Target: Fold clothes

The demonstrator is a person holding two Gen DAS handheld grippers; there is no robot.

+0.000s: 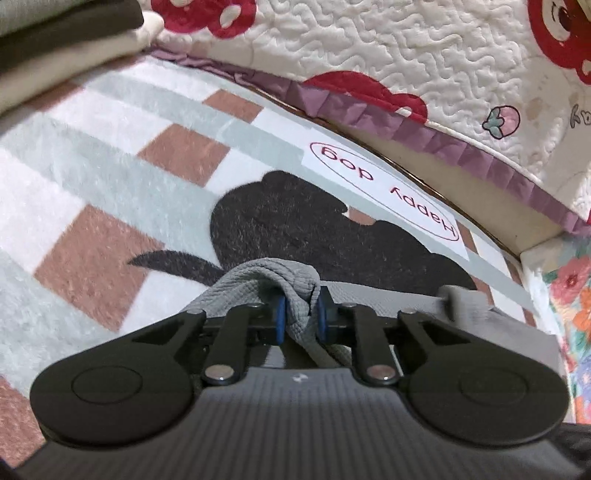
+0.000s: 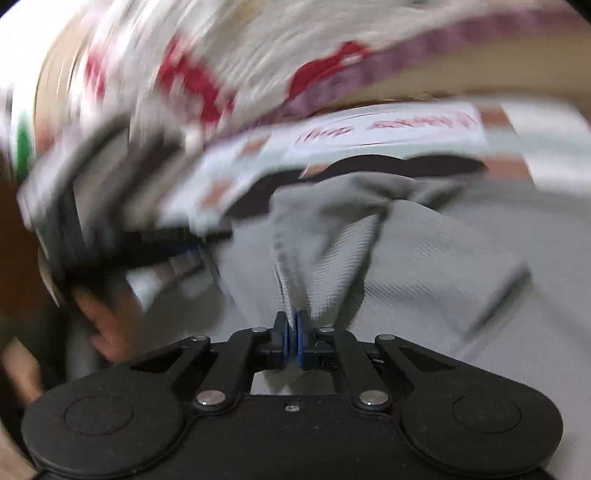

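Note:
A grey waffle-knit garment [image 1: 266, 280] lies on a checked rug [image 1: 110, 177] with a black dog silhouette. My left gripper [image 1: 300, 317] is shut on a bunched fold of the grey garment, the cloth pinched between its blue pads [image 1: 280, 319]. In the blurred right wrist view my right gripper [image 2: 294, 343] is shut on a raised ridge of the same grey garment [image 2: 424, 266], which spreads out ahead and to the right. The left gripper [image 2: 122, 254] and a hand [image 2: 107, 325] show as a dark blur at the left of that view.
A quilted white bedspread [image 1: 406, 55] with red prints and a purple frill hangs along the rug's far edge. Folded clothes [image 1: 55, 33] are stacked at the upper left. A floral fabric [image 1: 569, 302] stands at the right. A "Happy dog" label [image 1: 384, 192] is printed on the rug.

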